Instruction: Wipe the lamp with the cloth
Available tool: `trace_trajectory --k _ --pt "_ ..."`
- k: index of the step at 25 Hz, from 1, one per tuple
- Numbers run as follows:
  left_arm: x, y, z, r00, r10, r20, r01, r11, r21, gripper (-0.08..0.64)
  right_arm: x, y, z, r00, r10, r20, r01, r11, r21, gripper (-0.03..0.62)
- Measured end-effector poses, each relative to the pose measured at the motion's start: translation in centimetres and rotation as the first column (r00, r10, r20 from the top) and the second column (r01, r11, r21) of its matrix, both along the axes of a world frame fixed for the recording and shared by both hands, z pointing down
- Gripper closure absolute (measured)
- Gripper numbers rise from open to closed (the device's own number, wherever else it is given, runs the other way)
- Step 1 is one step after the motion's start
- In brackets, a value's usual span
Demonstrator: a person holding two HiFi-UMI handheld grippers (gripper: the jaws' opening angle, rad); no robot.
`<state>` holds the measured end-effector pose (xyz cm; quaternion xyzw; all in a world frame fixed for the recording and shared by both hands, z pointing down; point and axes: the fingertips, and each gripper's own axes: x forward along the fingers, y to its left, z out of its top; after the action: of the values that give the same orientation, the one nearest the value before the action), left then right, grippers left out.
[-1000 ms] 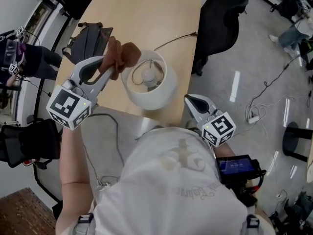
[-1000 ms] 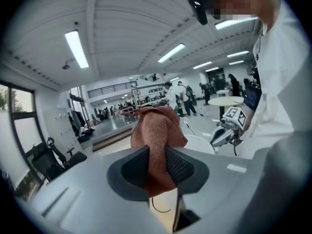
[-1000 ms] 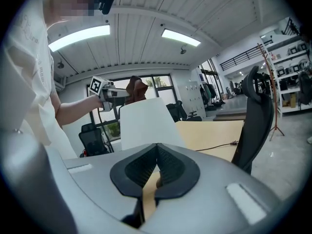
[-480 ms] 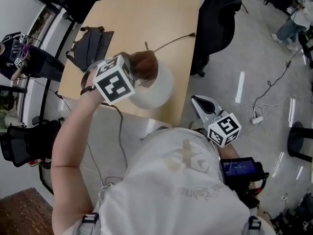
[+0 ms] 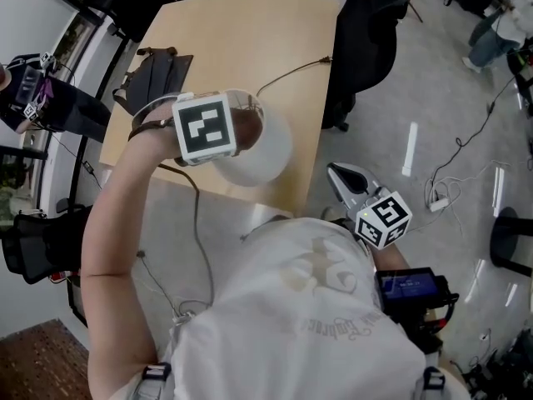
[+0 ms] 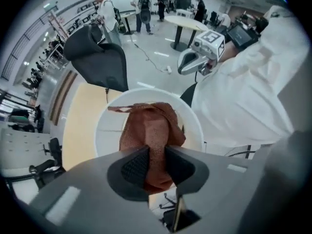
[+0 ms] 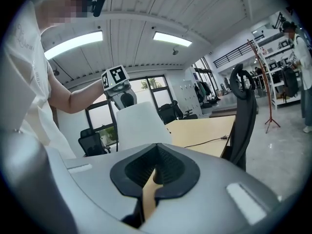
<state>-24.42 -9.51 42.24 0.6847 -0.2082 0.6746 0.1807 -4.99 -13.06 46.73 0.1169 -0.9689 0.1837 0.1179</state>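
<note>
L gripper (image 6: 152, 164) points straight down over the lamp (image 5: 265, 155), jaws clamped on a rust-brown cloth (image 6: 151, 128). Pads pinch its upper fold; rest hangs below. Cloth's free end sits over the open top of the white lampshade (image 6: 103, 130), one corner reaching toward the rim; can't tell if it touches. In head view the marker cube (image 5: 204, 127) hides most of that gripper, w/ cloth showing just beside it at the shade's top. Lamp stands on the light wood table (image 5: 241, 32), near its front edge, cord (image 5: 293, 67) trailing across the top. R gripper (image 7: 155, 165) is well apart, by the person's waist, roughly level, jaws together w/ nothing between. Dark bag (image 5: 154, 69) lies on table's left part; black chair (image 5: 376, 23) beside table.
</note>
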Motion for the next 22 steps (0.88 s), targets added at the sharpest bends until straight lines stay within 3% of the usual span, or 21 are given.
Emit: trace_trajectory --k 3,7,9,11,14,18,20,22 --pt "-0.9 -1.1 -0.3 0.989 -0.023 0.145 0.017 0.999 0.044 0.468 0.2 0.2 -0.2 1.000 0.004 0.008 -0.004 1.000 -0.005 0.578" --pt "-2.3 -5.2 -2.7 0.979 -0.072 0.193 0.023 0.969 0.246 0.468 -1.2 -1.2 -0.9 0.999 0.011 0.034 -0.011 1.000 0.009 0.578" --pt "-0.8 -5.5 -2.5 0.991 -0.037 0.133 0.003 0.969 0.247 0.466 -0.7 -1.5 -0.8 0.999 0.035 0.026 -0.035 0.999 0.005 0.578" --pt "1.9 -4.9 -1.8 0.999 0.025 0.033 -0.031 0.979 0.202 0.466 0.0 -1.5 -0.4 0.999 0.053 0.010 -0.053 0.999 -0.005 0.578" --pt "3.8 -4.4 -0.9 0.994 0.082 -0.078 -0.073 0.990 0.118 0.468 0.4 -1.9 -0.3 0.997 0.073 -0.002 -0.073 0.997 -0.007 0.578" --pt "3.6 -5.2 -1.6 0.990 0.131 -0.047 -0.127 0.990 0.065 0.468 0.6 -2.9 -0.4 0.995 0.105 -0.001 -0.105 0.994 -0.006 0.578" --pt "3.6 -6.5 -2.7 0.991 0.131 -0.033 -0.126 0.986 0.110 0.468 1.1 -3.3 0.0 0.992 0.127 -0.003 -0.127 0.992 -0.013 0.578" --pt "4.1 -7.9 -4.2 0.991 0.118 -0.065 -0.105 0.978 0.179 0.466 1.6 -3.4 0.6 0.989 0.146 -0.008 -0.146 0.989 -0.020 0.578"
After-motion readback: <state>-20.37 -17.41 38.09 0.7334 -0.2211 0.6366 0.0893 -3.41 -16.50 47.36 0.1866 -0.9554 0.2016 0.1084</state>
